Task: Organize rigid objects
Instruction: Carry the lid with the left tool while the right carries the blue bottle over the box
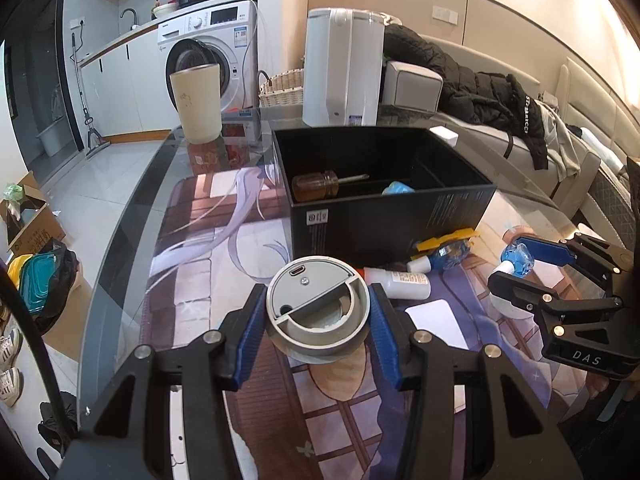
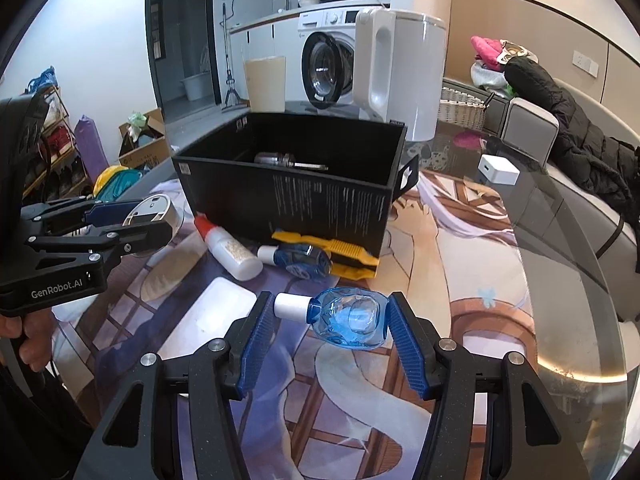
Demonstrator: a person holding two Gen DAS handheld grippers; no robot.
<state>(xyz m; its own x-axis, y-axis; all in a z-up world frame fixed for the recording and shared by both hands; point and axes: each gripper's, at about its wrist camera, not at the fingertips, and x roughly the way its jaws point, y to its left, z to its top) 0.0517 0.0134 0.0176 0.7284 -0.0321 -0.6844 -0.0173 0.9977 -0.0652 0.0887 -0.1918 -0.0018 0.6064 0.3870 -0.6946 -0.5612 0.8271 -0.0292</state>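
My left gripper [image 1: 318,294] is shut on a round grey device [image 1: 316,312] with a small port on its top, held a little above the mat. The right wrist view shows this gripper [image 2: 146,222] at the left with the device [image 2: 154,208]. My right gripper [image 2: 328,308] is shut on a clear blue bottle [image 2: 352,318]; its white cap touches the left pad and its base the right pad. A black box [image 1: 384,220] [image 2: 304,200] stands just beyond, with a brown-handled screwdriver [image 1: 316,186] and a blue item [image 1: 398,189] inside.
In front of the box lie a white glue bottle [image 2: 230,250], a second blue bottle [image 2: 300,258] and a yellow tool [image 2: 348,248]. Behind it stand a white kettle [image 2: 400,72] and a cream tumbler [image 2: 266,84]. A white charger cube [image 2: 498,170] sits to the right.
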